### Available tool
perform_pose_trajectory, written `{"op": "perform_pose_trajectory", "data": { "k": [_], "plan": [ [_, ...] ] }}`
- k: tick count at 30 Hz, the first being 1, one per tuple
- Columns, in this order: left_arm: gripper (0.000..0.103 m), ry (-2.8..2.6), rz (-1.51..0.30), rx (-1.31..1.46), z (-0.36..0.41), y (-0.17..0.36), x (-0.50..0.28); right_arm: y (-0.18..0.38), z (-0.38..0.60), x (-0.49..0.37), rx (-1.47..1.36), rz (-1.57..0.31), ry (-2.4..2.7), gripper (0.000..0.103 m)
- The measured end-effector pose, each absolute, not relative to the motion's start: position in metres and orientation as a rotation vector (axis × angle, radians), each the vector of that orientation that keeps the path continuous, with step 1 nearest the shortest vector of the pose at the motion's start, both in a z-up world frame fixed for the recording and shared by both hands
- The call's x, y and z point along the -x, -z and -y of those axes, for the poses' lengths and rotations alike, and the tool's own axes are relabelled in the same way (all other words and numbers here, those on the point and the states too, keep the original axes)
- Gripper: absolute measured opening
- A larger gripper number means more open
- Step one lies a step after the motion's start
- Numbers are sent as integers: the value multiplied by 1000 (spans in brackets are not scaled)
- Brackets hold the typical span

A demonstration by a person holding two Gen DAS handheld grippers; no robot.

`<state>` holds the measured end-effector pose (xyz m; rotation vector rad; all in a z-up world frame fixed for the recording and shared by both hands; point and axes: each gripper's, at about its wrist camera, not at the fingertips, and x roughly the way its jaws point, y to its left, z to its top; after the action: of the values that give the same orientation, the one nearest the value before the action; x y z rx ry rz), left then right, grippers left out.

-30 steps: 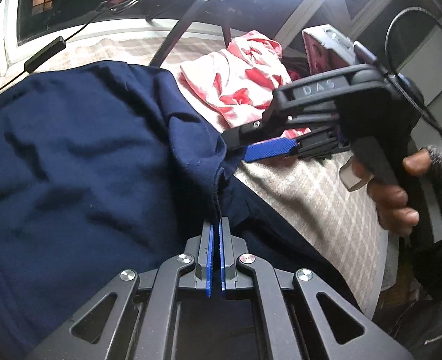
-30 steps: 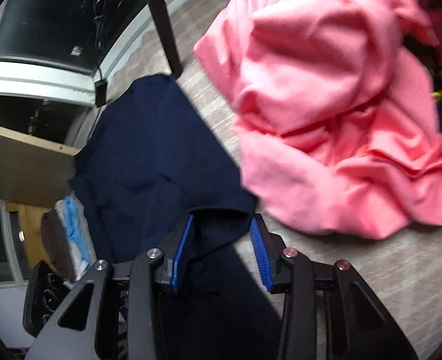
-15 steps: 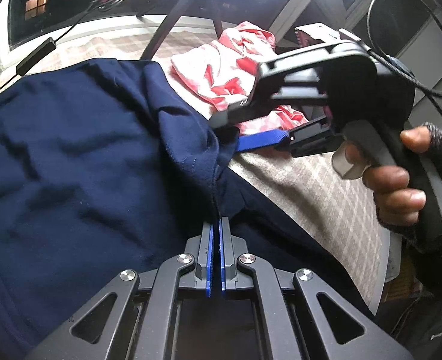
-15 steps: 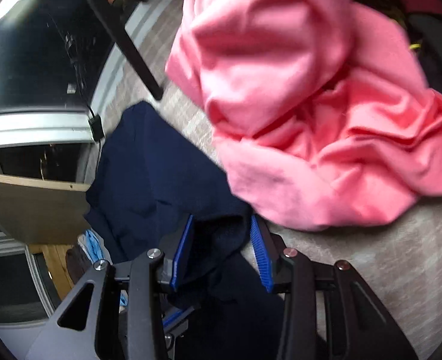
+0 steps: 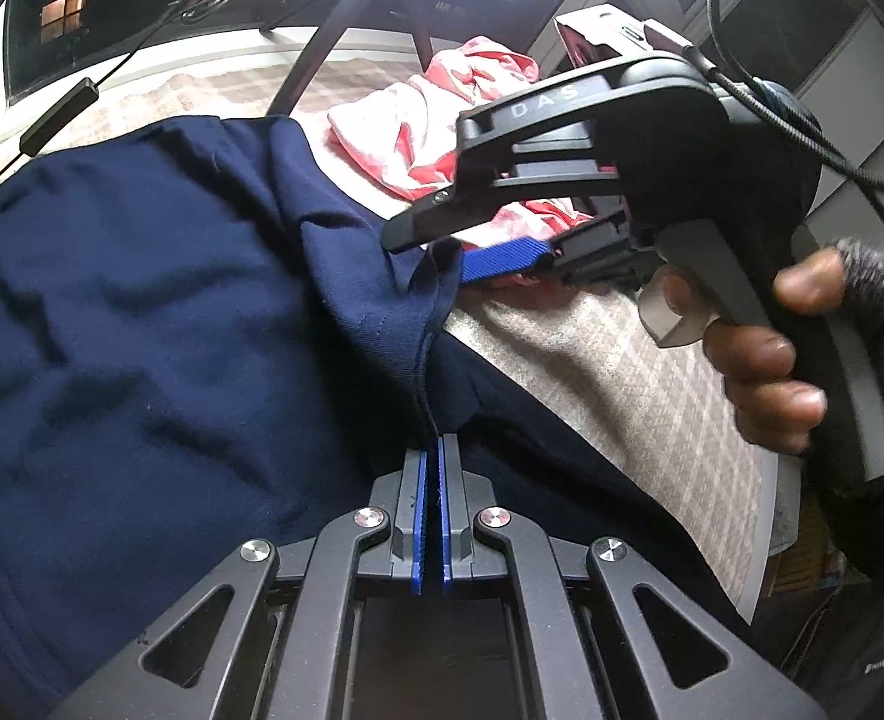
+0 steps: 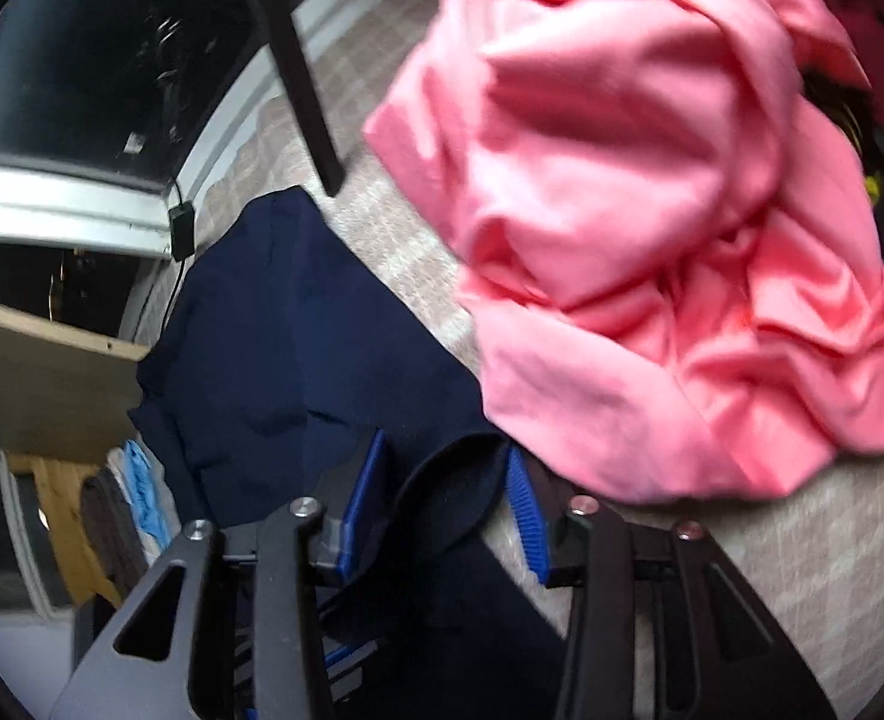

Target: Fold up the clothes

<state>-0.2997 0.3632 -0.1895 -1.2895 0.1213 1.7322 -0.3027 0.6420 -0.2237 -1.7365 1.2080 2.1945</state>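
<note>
Right gripper (image 6: 442, 516) jaws closing on a navy garment (image 5: 141, 312) corner that sits between them, pads not yet pressing; a second ago they stood wider. Garment lies spread on the checked bed cover (image 5: 622, 372) beside a pink pile (image 6: 652, 240). Left gripper (image 5: 432, 516) clamped on its hem. Second grip point nearly set for the fold. Both point steeply down.

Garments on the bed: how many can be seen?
2: a navy garment spread at the left, and a crumpled pink garment beside it on the right. Others may lie outside the views.
</note>
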Motion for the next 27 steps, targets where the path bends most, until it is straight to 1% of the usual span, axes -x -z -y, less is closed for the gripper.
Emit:
{"op": "perform_pose_trajectory", "data": {
  "k": [1, 4, 6, 11, 14, 16, 19, 22, 23, 24, 26, 27],
  "plan": [
    [1, -1732, -115, 1289, -364, 189, 300, 223, -639, 306, 1737, -1178, -2221, 3],
    [1, -1730, -98, 1284, -370, 187, 302, 209, -649, 308, 1672, -1131, -2295, 3],
    [1, -1725, -83, 1270, -380, 184, 304, 185, -657, 312, 1586, -1013, -2367, 3],
    [1, -1676, -22, 1226, -416, 173, 309, 128, -663, 332, 1489, -767, -2518, 3],
    [2, -1658, -11, 1198, -430, 168, 308, 110, -656, 342, 1513, -696, -2573, 3],
    [2, -1654, 8, 1202, -430, 169, 308, 107, -641, 348, 1547, -649, -2607, 3],
    [1, -1668, 44, 1251, -411, 176, 311, 102, -619, 357, 1600, -576, -2656, 3],
    [2, -1697, 87, 1301, -384, 181, 313, 115, -579, 365, 1759, -598, -2711, 3],
    [2, -1721, 108, 1316, -369, 180, 313, 119, -566, 367, 1814, -605, -2728, 5],
    [2, -1751, 114, 1323, -352, 177, 312, 126, -549, 370, 1952, -649, -2734, 5],
    [8, -1807, 80, 1347, -321, 171, 309, 127, -530, 368, 2067, -670, -2741, 6],
    [12, -1834, 60, 1359, -306, 169, 308, 121, -534, 363, 2032, -652, -2750, 11]
  ]
}}
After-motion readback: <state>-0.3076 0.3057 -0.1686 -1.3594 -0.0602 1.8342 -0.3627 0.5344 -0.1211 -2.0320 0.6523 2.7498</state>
